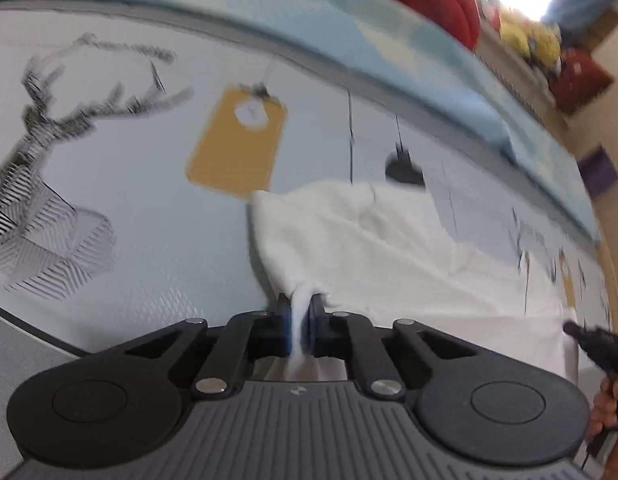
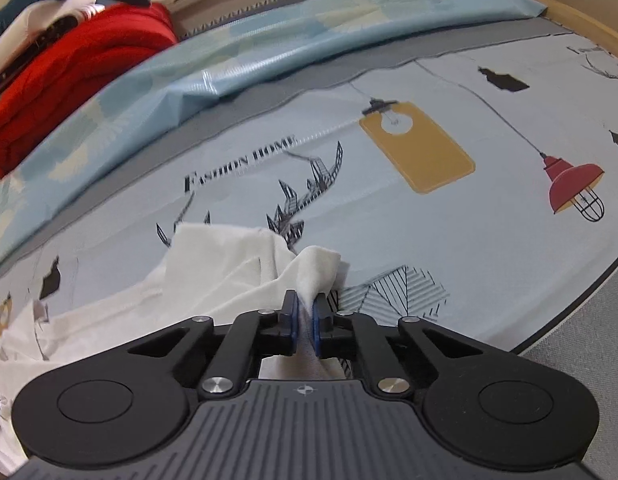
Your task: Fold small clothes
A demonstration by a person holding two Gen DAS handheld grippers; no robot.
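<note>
A small white garment (image 1: 389, 248) lies on a printed pale-blue cloth. My left gripper (image 1: 300, 312) is shut on one edge of it, with a pinch of white fabric between the blue pads. The garment spreads right toward the other gripper's tip (image 1: 589, 340), seen at the right edge. In the right wrist view the same white garment (image 2: 213, 272) trails left, and my right gripper (image 2: 305, 312) is shut on a bunched corner of it. Both grips sit just above the cloth.
The printed cloth (image 2: 449, 240) shows deer, lamps and "Fashion Home". A light-blue folded sheet (image 2: 269, 40) lies along the far side. A red folded garment (image 2: 69, 80) sits behind it. A grey surface edge (image 2: 581, 344) lies at the near right.
</note>
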